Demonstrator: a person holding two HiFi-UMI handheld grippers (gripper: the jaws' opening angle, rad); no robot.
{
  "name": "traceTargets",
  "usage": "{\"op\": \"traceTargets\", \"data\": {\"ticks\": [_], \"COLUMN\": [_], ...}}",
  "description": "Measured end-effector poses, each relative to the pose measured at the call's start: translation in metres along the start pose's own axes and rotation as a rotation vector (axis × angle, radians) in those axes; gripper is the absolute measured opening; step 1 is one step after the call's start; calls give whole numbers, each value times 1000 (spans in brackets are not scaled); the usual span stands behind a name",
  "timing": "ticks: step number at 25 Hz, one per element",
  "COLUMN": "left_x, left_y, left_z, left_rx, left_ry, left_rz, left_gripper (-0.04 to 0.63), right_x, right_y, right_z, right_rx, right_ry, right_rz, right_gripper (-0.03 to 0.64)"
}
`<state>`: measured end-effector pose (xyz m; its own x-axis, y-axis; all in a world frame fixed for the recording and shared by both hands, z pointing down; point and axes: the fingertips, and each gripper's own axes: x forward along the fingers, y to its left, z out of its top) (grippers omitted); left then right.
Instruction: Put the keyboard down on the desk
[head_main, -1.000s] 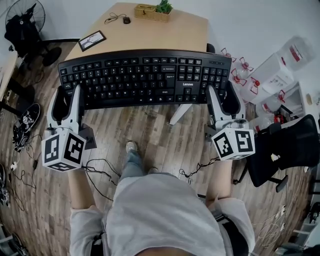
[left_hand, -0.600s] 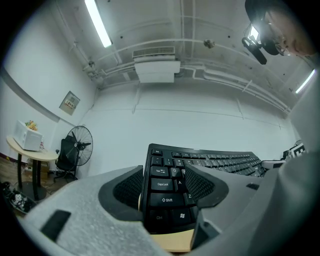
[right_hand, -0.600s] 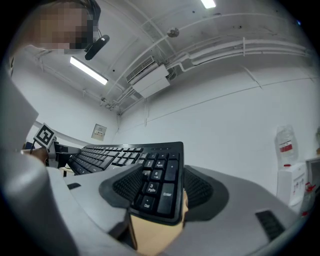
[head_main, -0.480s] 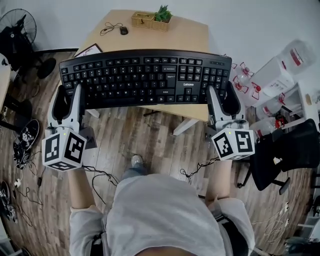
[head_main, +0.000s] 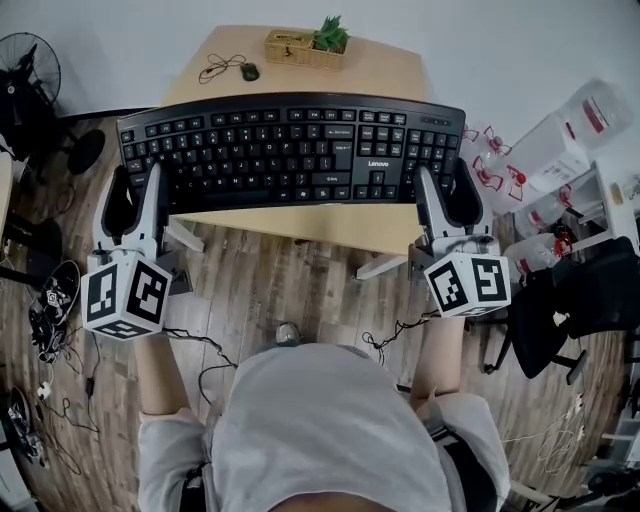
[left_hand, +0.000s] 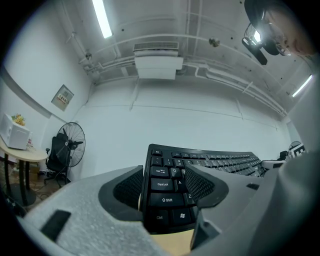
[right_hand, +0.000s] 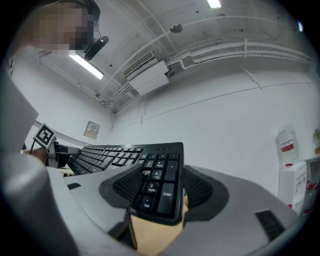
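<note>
Where the keyboard (head_main: 290, 150) hangs, a tan desk (head_main: 380, 70) stands on plank flooring (head_main: 280, 290).

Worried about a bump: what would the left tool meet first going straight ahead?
Probably only the wall: the left tool, shut on the keyboard, points beside the desk, fan off left. Depth unclear.

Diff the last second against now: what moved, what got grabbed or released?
The keyboard was carried forward over the desk. Its near edge, earlier over floor, is now above the desk top. Nothing was taken or released: the left hand-held gripper and right hand-held gripper stay clamped on its ends. The basket is unmoved.
</note>
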<state>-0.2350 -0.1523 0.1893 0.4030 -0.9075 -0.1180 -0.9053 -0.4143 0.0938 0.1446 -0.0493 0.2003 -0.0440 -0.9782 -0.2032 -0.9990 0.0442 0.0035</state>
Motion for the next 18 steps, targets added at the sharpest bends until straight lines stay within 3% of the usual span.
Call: {"op": "traceTargets", "data": {"ticks": [18], "left_x": [88], "left_y": [50], "left_z": [-25], "left_rx": [-23], "left_ry": [39], "left_rz": [15], "left_gripper": [261], "right_x": [100], "right_y": [0], "right_z": [-35], "right_rx": [12], "right_ry": [47], "right_rz": [-3], "right_gripper": [246]}}
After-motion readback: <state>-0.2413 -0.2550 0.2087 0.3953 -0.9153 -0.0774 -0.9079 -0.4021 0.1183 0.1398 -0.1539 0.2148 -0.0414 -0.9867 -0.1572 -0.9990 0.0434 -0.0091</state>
